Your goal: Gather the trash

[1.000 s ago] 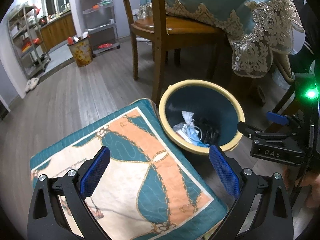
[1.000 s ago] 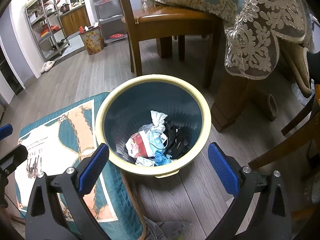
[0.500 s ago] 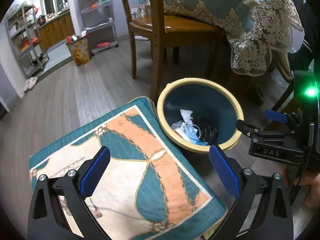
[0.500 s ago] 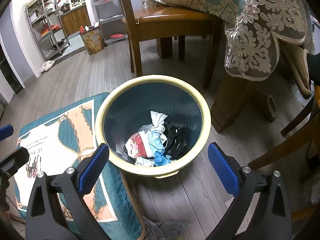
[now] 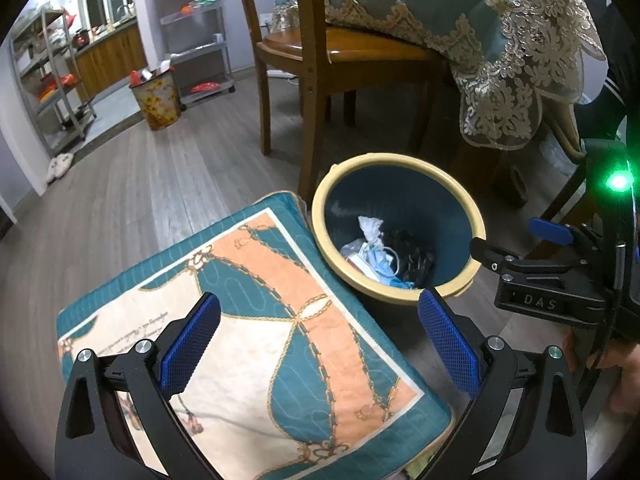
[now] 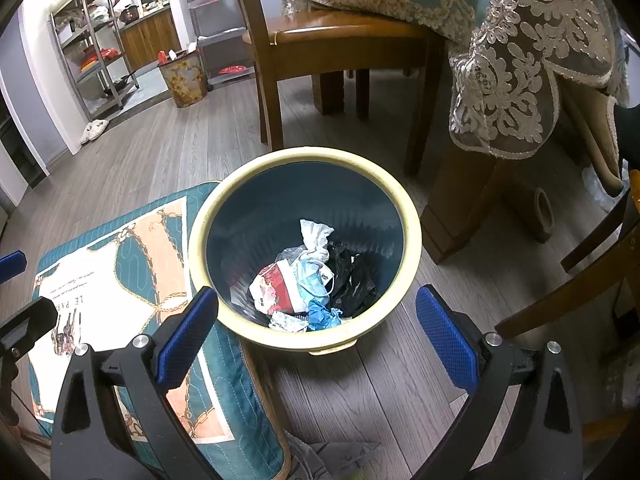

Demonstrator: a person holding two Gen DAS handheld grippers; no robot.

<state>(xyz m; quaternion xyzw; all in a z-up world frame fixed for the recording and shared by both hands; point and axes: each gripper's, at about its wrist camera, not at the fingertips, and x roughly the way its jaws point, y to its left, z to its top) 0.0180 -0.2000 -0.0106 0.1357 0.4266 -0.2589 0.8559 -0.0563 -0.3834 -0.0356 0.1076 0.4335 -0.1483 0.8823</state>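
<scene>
1. Grey plank floor (image 6: 168, 152) runs back to shelves; a chair (image 6: 340, 40) and a lace-edged cloth (image 6: 516, 76) stand behind.
2. On the floor, touching a cushion (image 5: 256, 320), sits the bin (image 6: 408, 216): round, upright, mouth up, cream rim, dark teal inside.
3. At its bottom lies the trash (image 6: 308, 276): white tissue, blue mask, black film, a red-printed wrapper.
4. Left gripper (image 5: 320, 332) hangs over the cushion, jaws wide, holding nothing.
5. Right gripper (image 6: 316, 328) hovers at the bin's near rim, jaws spread, empty.

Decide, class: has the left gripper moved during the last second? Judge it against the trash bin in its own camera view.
Yes, slightly. In the left wrist view the trash bin and cushion sit a little further left than before, so the open left gripper has swung slightly right.
</scene>
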